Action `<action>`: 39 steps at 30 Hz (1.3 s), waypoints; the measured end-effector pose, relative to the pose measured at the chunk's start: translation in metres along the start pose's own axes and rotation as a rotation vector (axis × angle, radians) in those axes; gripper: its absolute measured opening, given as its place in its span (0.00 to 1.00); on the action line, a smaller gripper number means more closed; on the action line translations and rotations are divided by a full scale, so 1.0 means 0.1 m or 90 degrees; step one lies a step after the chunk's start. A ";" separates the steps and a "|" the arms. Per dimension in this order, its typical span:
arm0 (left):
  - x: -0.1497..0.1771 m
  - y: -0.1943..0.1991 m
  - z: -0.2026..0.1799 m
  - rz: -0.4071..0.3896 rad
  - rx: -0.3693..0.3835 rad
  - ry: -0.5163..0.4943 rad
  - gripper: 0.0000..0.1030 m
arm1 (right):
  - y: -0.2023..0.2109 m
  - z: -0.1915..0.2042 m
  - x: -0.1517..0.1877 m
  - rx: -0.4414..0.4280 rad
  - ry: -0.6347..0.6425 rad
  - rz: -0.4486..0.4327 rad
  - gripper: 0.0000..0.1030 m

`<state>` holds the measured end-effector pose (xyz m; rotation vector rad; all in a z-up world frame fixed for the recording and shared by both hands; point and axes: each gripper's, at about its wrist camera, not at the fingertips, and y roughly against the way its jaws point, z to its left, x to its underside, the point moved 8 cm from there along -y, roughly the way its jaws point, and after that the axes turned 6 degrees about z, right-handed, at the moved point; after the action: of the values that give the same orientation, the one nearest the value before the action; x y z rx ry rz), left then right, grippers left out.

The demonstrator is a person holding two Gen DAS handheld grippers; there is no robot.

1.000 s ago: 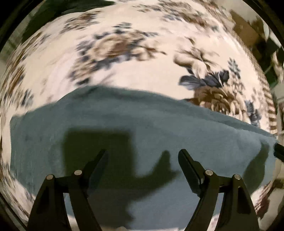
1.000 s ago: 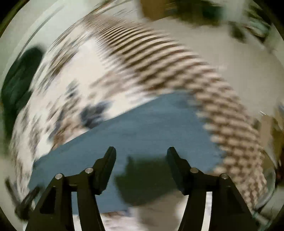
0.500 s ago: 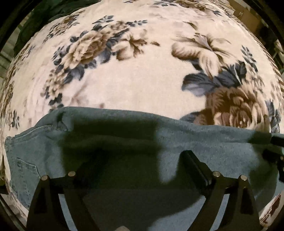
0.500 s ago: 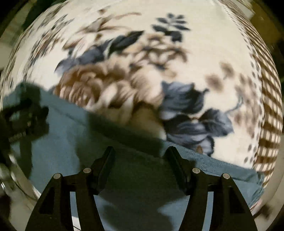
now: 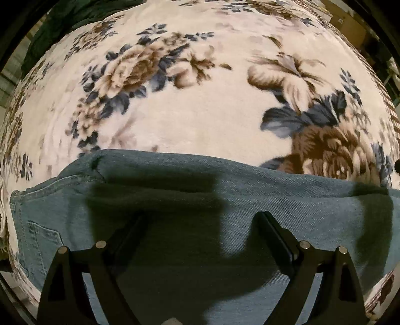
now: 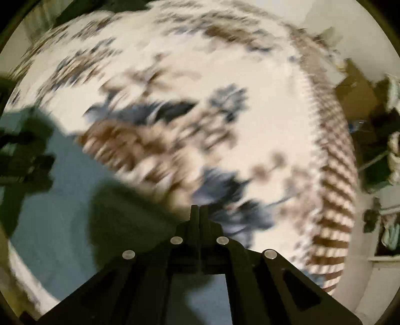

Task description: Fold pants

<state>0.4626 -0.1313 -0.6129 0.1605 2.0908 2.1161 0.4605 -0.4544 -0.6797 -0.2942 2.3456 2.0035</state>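
Observation:
Blue denim pants [image 5: 250, 200] lie across a floral blanket, waist and a back pocket at the left of the left wrist view. My left gripper [image 5: 202, 220] is open, its fingers spread low over the denim. In the blurred right wrist view the pants [image 6: 62, 212] fill the lower left. My right gripper [image 6: 199, 210] has its fingers closed together above the pants' far edge; I cannot see fabric between the tips. The left gripper shows as a dark shape [image 6: 22, 155] at the left edge.
The cream blanket with brown and blue flowers [image 5: 200, 112] covers the bed. Its brown striped border [image 6: 332, 200] runs down the right side. Dark green cloth [image 5: 75, 20] lies at the far left corner. Cardboard boxes [image 6: 357, 92] and clutter stand beyond the right edge.
My right gripper has closed from open and swung, blurring its view. My left gripper stays open and has settled lower over the pants, nearer the waist.

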 end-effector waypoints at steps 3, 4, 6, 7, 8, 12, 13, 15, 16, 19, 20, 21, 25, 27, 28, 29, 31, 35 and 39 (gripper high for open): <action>0.00 0.05 0.01 -0.010 0.003 -0.004 0.90 | -0.04 0.06 -0.13 -0.116 -0.052 0.050 0.01; 0.00 0.08 0.00 -0.015 0.000 -0.009 0.90 | -0.03 0.16 -0.10 -0.137 -0.050 0.058 0.02; -0.01 0.08 0.00 -0.012 -0.007 -0.019 0.90 | 0.00 0.44 0.05 -0.185 -0.022 0.087 0.30; 0.00 0.08 0.00 -0.007 -0.008 -0.021 0.90 | -0.04 0.53 0.10 -0.192 0.000 0.100 0.43; 0.00 0.04 -0.01 0.001 -0.011 -0.025 0.90 | -0.09 0.63 0.14 -0.191 0.021 0.115 0.60; 0.01 0.00 -0.04 0.003 -0.016 -0.033 0.90 | -0.37 0.80 0.29 -0.112 0.070 0.160 0.59; 0.01 0.01 -0.05 0.002 -0.015 -0.033 0.90 | -0.37 0.83 0.30 -0.100 0.076 0.145 0.51; 0.01 0.03 -0.06 0.001 -0.010 -0.032 0.90 | -0.33 0.88 0.29 -0.060 0.091 0.114 0.04; 0.02 0.02 -0.05 0.000 -0.008 -0.031 0.90 | -0.29 0.94 0.29 -0.026 0.117 0.093 0.04; 0.05 0.07 0.01 -0.009 -0.003 -0.025 0.90 | -0.19 0.94 0.31 0.000 0.112 0.061 0.02; 0.06 0.07 0.02 -0.010 -0.003 -0.024 0.90 | -0.12 0.90 0.31 0.006 0.107 0.047 0.02; 0.05 0.07 0.04 -0.008 -0.004 -0.023 0.90 | -0.06 0.88 0.28 0.012 0.104 0.034 0.02; 0.06 0.06 0.10 -0.002 -0.008 -0.019 0.90 | -0.03 0.82 0.15 0.018 0.091 0.030 0.02; 0.09 0.08 0.11 0.001 -0.007 -0.023 0.90 | -0.17 0.84 0.05 0.009 0.079 0.058 0.03; 0.12 0.10 0.10 0.002 -0.005 -0.028 0.90 | -0.21 0.86 0.00 -0.005 0.068 0.069 0.03; 0.13 0.12 0.11 0.001 -0.002 -0.031 0.90 | -0.24 0.83 -0.01 -0.036 0.049 0.083 0.09; 0.22 0.17 0.11 -0.008 0.002 -0.050 0.90 | -0.14 0.59 0.11 -0.098 -0.039 0.091 0.40; 0.58 0.21 0.05 -0.002 0.019 -0.061 0.90 | 0.33 -0.37 0.73 -0.126 -0.271 0.027 0.55; 0.84 0.03 0.07 0.036 0.038 -0.036 0.90 | 0.34 -1.50 1.80 -0.027 -0.495 0.059 0.56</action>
<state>0.3810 -0.1086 -0.6130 0.2872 2.1420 2.0561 0.2916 -0.6178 -0.6502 0.5129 1.8335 1.7476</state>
